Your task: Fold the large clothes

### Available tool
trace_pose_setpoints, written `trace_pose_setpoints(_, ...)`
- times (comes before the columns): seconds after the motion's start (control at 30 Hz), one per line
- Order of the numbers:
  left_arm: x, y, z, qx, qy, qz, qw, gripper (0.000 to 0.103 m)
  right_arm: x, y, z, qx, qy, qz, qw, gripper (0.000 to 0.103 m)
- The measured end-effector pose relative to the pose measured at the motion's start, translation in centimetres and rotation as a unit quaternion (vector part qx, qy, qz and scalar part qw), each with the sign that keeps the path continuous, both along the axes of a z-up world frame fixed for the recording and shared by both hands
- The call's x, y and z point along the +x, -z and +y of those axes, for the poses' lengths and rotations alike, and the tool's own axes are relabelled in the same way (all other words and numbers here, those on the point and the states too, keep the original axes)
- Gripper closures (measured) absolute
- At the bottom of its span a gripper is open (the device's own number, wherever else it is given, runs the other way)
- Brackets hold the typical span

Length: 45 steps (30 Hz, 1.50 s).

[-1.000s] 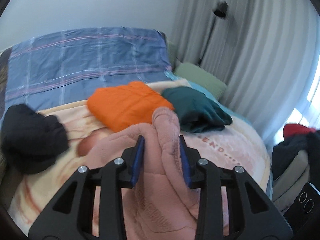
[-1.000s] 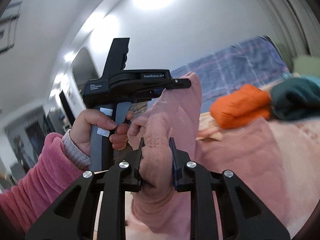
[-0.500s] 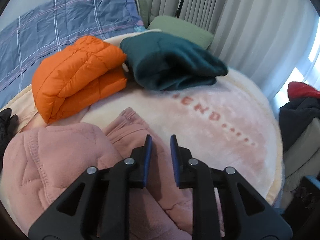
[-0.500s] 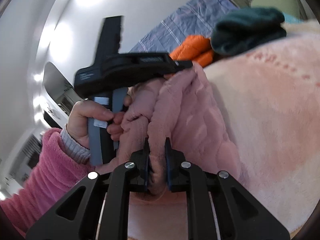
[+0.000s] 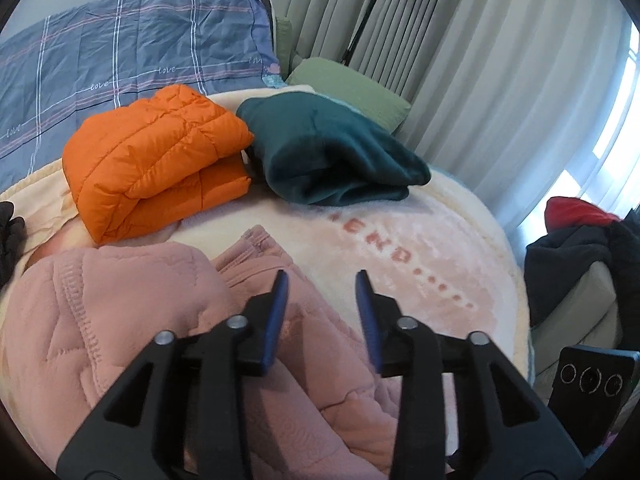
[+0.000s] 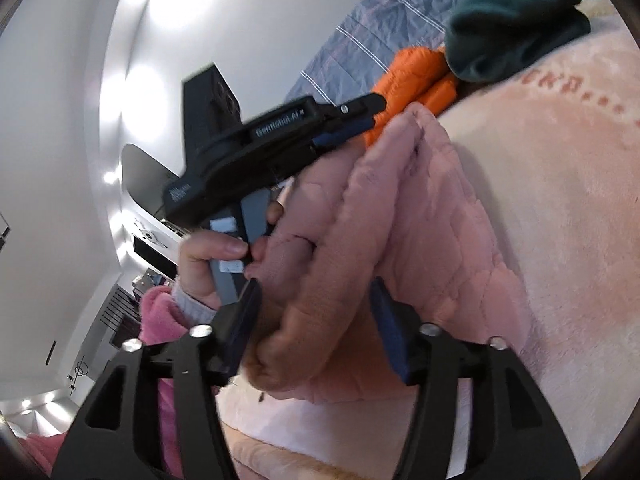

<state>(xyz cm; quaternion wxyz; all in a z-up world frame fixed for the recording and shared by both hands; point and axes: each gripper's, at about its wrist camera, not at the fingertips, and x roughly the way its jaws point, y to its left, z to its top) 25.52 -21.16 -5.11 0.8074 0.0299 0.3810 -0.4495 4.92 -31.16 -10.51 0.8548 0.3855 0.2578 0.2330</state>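
Both tools came down to the bed and let go of the pink top (image 5: 132,320). The left tool (image 5: 322,280) has just spread, nothing pinched. The right tool (image 6: 316,284) has just spread too; a fold sits between its jaws, maybe brushing one. The top lies bunched at lower left, below the orange jacket (image 5: 156,160).

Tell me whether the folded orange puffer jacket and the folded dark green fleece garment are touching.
Touching. In the left wrist view the orange puffer jacket lies beside the dark green fleece, and their upper edges meet with no blanket showing between them there.
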Motion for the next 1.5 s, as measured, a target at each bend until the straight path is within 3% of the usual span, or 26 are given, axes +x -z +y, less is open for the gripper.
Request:
trace_pose_setpoints(0.07,0.2,0.0,0.4,-0.012,-0.002,0.010,0.9999,0.062,-0.2,-0.7,0.6,-0.013,-0.011,-0.008,1.000,0.024)
trace_pose_setpoints(0.13,0.3,0.0,0.6,-0.018,-0.003,0.015,0.9997,0.062,0.4,-1.1,2.4,-0.087,0.003,0.026,0.996,0.021)
trace_pose_setpoints(0.2,0.3,-0.2,0.5,-0.012,-0.006,0.015,0.9998,0.062,1.7,-0.3,3.4,-0.107,0.007,0.059,0.992,0.022)
trace_pose_setpoints(0.23,0.2,-0.4,0.4,-0.008,-0.007,0.013,0.9999,0.062,2.4,0.4,3.2,-0.078,0.004,0.064,0.995,0.042)
trace_pose_setpoints(0.27,0.0,-1.1,0.6,-0.003,-0.010,0.005,0.9999,0.061,2.9,0.8,3.0,-0.060,-0.002,0.067,0.996,0.075)
trace_pose_setpoints(0.37,-0.8,-4.5,2.9,-0.022,-0.022,-0.043,0.9986,0.055,2.8,-0.1,1.9,-0.061,0.017,0.044,0.997,0.080)
trace_pose_setpoints(0.43,-0.9,-6.9,5.7,-0.042,-0.042,-0.070,0.9958,0.052,1.6,-2.2,1.6,-0.101,0.039,-0.001,0.994,0.081)
trace_pose_setpoints(0.53,-0.3,-8.2,8.3,-0.033,-0.072,-0.085,0.9932,0.052,0.5,-3.3,0.6,-0.123,0.049,-0.029,0.991,0.081)
trace_pose_setpoints(0.6,0.1,-7.3,9.4,-0.023,-0.073,-0.071,0.9945,0.052,0.9,-1.7,-0.4,-0.119,0.052,-0.009,0.991,0.081)
trace_pose_setpoints(0.63,0.3,-6.4,9.4,-0.015,-0.069,-0.061,0.9956,0.052,1.3,0.3,-1.1,-0.108,0.052,0.025,0.992,0.081)
trace_pose_setpoints(0.7,0.1,-3.7,8.3,0.021,-0.048,-0.047,0.9975,0.052,2.3,4.9,-2.5,-0.065,0.047,0.084,0.993,0.079)
trace_pose_setpoints(0.73,0.0,-2.1,7.5,0.043,-0.036,-0.041,0.9976,0.052,2.3,6.0,-3.0,-0.047,0.047,0.087,0.994,0.079)
trace_pose_setpoints(0.8,-1.6,0.9,5.5,0.084,-0.023,-0.086,0.9925,0.052,2.2,6.1,-3.4,-0.032,0.045,0.089,0.994,0.079)
trace_pose_setpoints(0.87,-2.6,2.4,4.0,0.122,-0.037,-0.140,0.9818,0.051,2.3,5.5,-3.1,-0.056,0.052,0.092,0.993,0.075)
trace_pose_setpoints(0.9,-2.7,2.5,3.8,0.128,-0.040,-0.146,0.9801,0.052,2.3,5.2,-2.8,-0.070,0.054,0.091,0.992,0.073)
trace_pose_setpoints(1.03,-2.4,2.4,4.8,0.116,-0.041,-0.138,0.9828,0.051,1.1,3.2,-2.3,-0.137,0.078,0.078,0.984,0.055)
trace_pose_setpoints(1.17,-2.5,2.6,4.8,0.117,-0.047,-0.142,0.9819,0.051,-2.2,0.2,-1.2,-0.226,0.138,0.038,0.964,0.055)
trace_pose_setpoints(1.27,-3.7,2.6,3.8,0.151,-0.049,-0.180,0.9708,0.051,-3.8,-1.9,0.0,-0.260,0.152,-0.024,0.953,0.059)
trace_pose_setpoints(1.33,-4.5,2.7,2.9,0.176,-0.051,-0.207,0.9610,0.052,-3.7,-2.5,1.0,-0.267,0.121,-0.058,0.954,0.061)
trace_pose_setpoints(1.37,-4.9,2.8,2.4,0.191,-0.052,-0.225,0.9540,0.052,-3.0,-2.3,1.5,-0.271,0.108,-0.055,0.955,0.061)
trace_pose_setpoints(1.43,-5.6,2.9,1.7,0.213,-0.054,-0.253,0.9423,0.053,-1.5,-0.5,2.0,-0.283,0.103,0.000,0.954,0.061)
trace_pose_setpoints(1.5,-5.7,3.0,1.7,0.214,-0.055,-0.257,0.9409,0.053,0.3,2.6,1.1,-0.280,0.107,0.046,0.953,0.069)
